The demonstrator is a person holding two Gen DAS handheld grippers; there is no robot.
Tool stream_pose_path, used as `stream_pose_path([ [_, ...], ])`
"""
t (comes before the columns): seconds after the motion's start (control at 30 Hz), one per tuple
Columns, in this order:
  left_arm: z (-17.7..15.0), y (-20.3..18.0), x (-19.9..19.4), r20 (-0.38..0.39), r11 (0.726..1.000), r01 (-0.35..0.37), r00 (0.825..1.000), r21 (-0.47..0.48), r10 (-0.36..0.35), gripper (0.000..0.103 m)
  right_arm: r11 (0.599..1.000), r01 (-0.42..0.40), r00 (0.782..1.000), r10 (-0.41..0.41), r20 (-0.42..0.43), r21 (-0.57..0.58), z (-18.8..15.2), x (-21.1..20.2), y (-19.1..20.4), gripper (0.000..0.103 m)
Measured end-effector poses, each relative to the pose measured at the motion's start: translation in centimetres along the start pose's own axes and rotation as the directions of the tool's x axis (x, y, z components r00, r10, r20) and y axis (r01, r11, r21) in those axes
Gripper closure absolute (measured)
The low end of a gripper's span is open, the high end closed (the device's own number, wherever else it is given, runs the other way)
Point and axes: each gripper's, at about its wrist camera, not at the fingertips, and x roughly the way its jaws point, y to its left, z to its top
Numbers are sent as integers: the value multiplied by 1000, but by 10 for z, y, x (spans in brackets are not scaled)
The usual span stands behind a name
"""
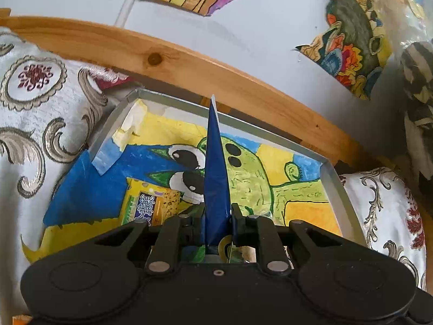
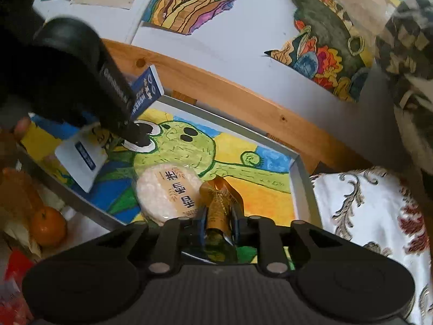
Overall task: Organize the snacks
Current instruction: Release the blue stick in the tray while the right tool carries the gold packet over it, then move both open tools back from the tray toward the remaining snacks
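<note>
holding over the shallow grey tray, we have both grippers above its painted green-frog lining. our left gripper has its jaws pressed together on a blue snack packet, which stands on edge between them and points toward the tray's far rim; from the right wrist view the same blue packet shows its printed face up near the tray's far left corner, gripped by the left gripper. our right gripper has a gold-wrapped snack between its jaws; the jaws sit close on either side of the wrapper, but we cannot tell whether the pads press on it. just left of the gold one a round rice cracker pack lies flat on the lining, touching or almost touching it. a yellow snack packet lies at the tray's near left. the right half of the tray floor is bare paper up to the right wall. a wooden rail runs just behind the far rim, patterned cloth lies beside the right wall, and an orange sits outside the left wall.
</note>
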Motion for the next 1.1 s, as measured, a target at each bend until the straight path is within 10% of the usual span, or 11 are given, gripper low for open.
stream_pose_path([
  [0.17, 0, 2, -6, 15, 999, -34, 999, -27, 35, 41, 996, -34, 999, 36, -25, 80, 5, 2, -9, 62],
  [0.47, 5, -2, -45, 62, 996, -73, 995, -47, 75, 4, 981, -92, 996, 91, 15, 168, 11, -20, -21, 19],
  [1.1, -30, -28, -186, 128, 984, -123, 986, 128, 107, 1, 960, -87, 985, 43, 167, 266, 15, -163, -49, 0],
])
